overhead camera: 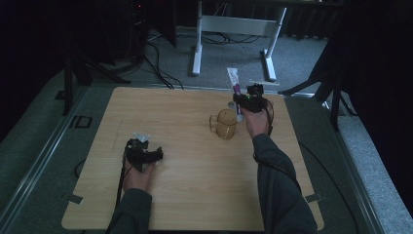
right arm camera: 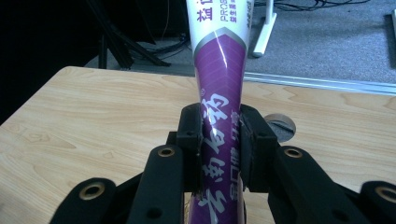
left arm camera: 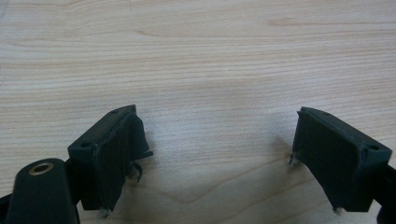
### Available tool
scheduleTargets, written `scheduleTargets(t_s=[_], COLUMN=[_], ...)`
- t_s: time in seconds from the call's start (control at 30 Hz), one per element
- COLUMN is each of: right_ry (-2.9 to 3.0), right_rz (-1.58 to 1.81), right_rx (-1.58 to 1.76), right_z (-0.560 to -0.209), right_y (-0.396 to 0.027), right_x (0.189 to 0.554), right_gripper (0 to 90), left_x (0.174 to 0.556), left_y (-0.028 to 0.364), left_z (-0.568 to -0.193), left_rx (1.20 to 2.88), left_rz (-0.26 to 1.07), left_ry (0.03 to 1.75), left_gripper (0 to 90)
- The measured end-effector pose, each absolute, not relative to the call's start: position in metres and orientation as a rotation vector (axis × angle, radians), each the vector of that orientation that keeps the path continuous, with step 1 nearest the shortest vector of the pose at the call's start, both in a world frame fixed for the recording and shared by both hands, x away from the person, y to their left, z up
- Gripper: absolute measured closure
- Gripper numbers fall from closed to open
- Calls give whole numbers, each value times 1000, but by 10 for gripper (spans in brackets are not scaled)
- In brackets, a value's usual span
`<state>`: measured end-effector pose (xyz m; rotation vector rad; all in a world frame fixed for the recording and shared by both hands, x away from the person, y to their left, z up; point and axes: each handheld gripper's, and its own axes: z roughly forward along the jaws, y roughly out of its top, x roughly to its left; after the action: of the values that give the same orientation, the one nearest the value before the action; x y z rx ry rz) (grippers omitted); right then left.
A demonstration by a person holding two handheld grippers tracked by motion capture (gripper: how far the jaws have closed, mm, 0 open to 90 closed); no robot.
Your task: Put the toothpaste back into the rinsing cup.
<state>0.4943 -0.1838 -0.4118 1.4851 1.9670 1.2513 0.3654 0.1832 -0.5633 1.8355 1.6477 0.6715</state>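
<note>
Right gripper (right arm camera: 219,154) pinches the purple-and-white toothpaste tube (right arm camera: 219,93), lifted just beside the amber glass mug (overhead camera: 225,124) on the pale wooden table (overhead camera: 195,195); placing likely remains; left gripper (left arm camera: 219,158) rests spread, empty.

1. The desk (overhead camera: 190,195) is seen as pale wood grain, smooth and matt.
2. The tube (right arm camera: 222,88) is glossy purple-and-white plastic.
3. The cup (overhead camera: 226,124) is clear amber.
4. The right tongs (right arm camera: 219,140) are matt black plastic.

Toothpaste tube (right arm camera: 219,93) ends beyond frame
</note>
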Motion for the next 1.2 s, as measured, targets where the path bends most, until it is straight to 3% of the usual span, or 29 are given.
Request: scheduleTargets(t_s=[1.2], right_ry=[1967], right_rz=[1188], right_rx=[1524], right_z=[-429], right_y=[-155], right_x=[522], right_gripper=[728], left_x=[365], left_y=[183], left_z=[-563], left_rx=[1838], left_rz=[670], left_ry=[1646], left_gripper=[147])
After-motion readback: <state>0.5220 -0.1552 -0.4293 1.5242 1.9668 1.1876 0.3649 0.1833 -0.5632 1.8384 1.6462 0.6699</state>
